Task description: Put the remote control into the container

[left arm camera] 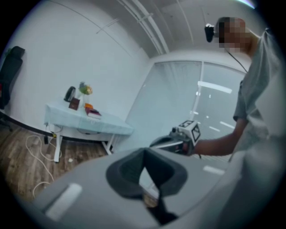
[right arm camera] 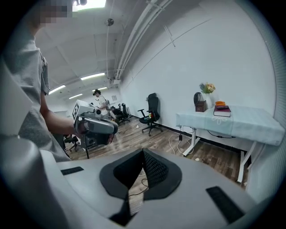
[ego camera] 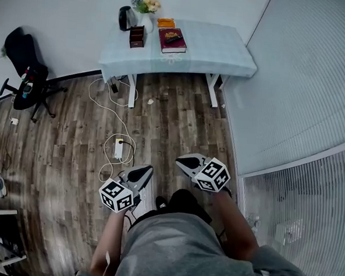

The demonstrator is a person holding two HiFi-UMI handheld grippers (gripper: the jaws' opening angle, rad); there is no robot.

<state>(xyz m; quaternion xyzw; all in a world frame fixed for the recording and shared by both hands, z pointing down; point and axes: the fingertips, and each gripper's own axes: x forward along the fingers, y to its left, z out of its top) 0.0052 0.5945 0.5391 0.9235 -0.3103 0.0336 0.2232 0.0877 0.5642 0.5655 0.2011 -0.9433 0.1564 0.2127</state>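
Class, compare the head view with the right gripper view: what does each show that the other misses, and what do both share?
Only the head view: the right gripper's black-and-white marker cube and a white power strip on the wooden floor. Only the right gripper view: ceiling strip lights and a distant standing person. Both: the left gripper, the black office chair, and the table draped in pale blue cloth bearing the dark red book.

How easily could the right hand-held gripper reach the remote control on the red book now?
Probably not yet. The right hand-held gripper hangs shut close to the person; the remote control lies on the red book on the table, across the wooden floor.
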